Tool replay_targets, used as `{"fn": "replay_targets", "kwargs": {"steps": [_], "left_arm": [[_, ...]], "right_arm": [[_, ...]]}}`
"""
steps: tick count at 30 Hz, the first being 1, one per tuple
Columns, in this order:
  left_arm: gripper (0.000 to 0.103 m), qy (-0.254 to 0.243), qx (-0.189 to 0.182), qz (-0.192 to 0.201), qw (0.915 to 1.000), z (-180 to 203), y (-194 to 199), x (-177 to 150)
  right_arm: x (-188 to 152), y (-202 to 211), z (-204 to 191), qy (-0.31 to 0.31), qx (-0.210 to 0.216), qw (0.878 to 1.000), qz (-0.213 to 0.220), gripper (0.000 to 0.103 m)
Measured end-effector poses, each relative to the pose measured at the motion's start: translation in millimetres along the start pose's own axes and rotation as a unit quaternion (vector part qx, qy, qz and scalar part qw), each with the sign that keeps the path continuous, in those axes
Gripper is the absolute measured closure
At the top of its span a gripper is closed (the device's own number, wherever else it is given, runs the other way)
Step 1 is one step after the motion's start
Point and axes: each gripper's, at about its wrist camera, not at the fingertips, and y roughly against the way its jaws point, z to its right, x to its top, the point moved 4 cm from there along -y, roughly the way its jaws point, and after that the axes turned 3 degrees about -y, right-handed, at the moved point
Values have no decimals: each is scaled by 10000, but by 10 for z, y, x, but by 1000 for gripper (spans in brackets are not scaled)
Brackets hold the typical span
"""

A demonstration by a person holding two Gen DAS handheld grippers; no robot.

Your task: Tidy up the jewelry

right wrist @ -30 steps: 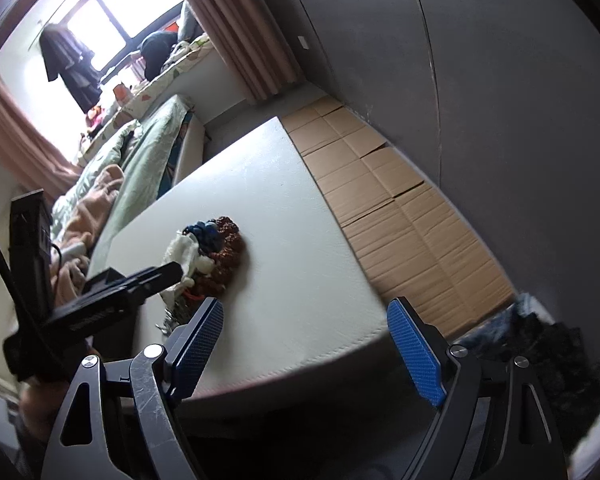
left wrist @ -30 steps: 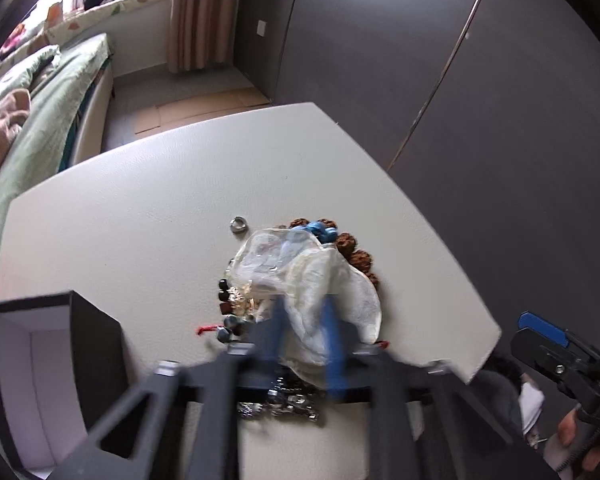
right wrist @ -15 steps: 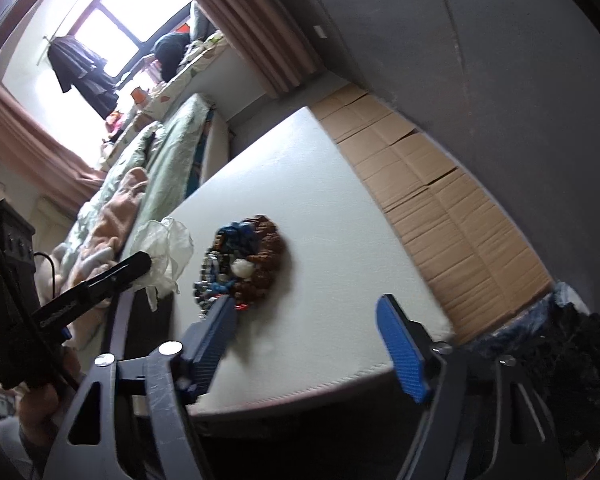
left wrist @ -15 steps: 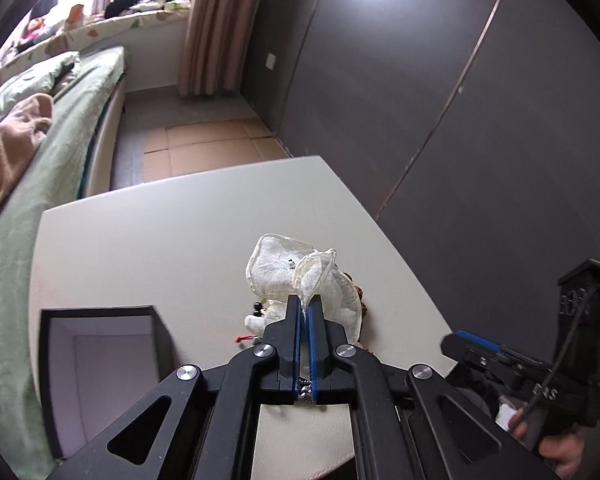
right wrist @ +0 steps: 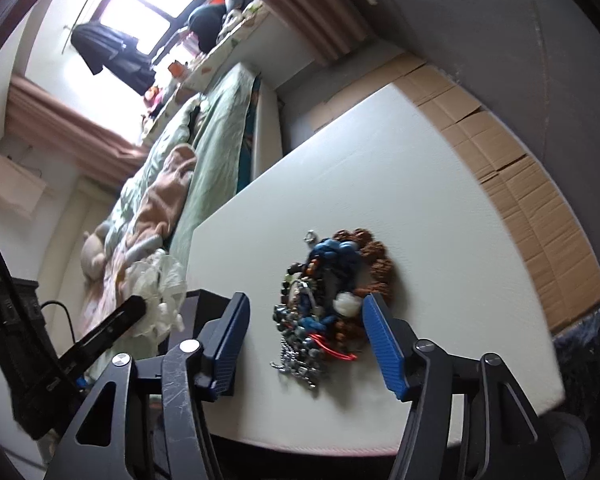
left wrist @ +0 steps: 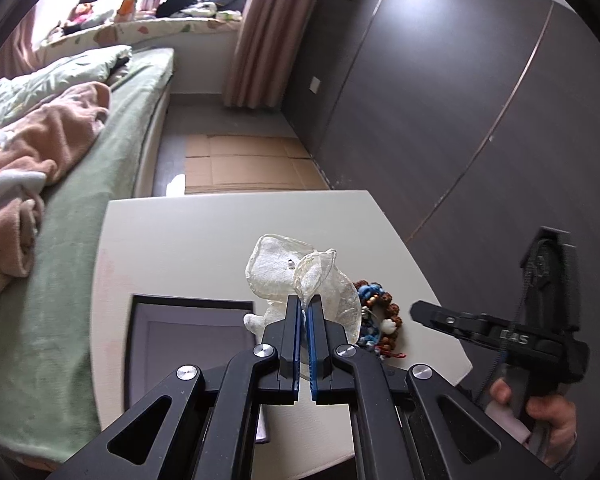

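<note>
My left gripper (left wrist: 304, 304) is shut on a sheer white organza pouch (left wrist: 296, 276) and holds it lifted above the white table (left wrist: 188, 236). The pouch also shows in the right wrist view (right wrist: 156, 280), over the open dark jewelry box (left wrist: 188, 332). A pile of jewelry (right wrist: 324, 292) lies on the table: brown bead bracelet, blue cord, dark beads, silver chain, red thread, and a small silver ring (right wrist: 310, 236). My right gripper (right wrist: 304, 308) is open, its jaws on either side of the pile's near end, just above it.
A bed with green cover and pink blanket (left wrist: 40, 140) runs along the table's left side. Cardboard sheets (right wrist: 520, 184) cover the floor beyond the table's right edge. A dark wardrobe wall (left wrist: 440, 100) stands behind.
My left gripper closed on the pouch and lifted it off the jewelry pile, moving left over the box. My right gripper moved in toward the uncovered pile.
</note>
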Motion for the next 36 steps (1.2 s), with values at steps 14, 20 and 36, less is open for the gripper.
{"fn": "replay_targets", "kwargs": {"steps": [14, 20, 36], "left_arm": [[100, 342, 156, 109, 9992, -368, 312, -109], [100, 418, 182, 180, 9988, -450, 415, -133], [100, 657, 209, 429, 9967, -756, 743, -222]], "right_arm": [[55, -643, -111, 476, -557, 9925, -981, 92], [38, -571, -169, 475, -585, 9930, -906, 98], [-46, -119, -1028, 938, 191, 9941, -510, 99]]}}
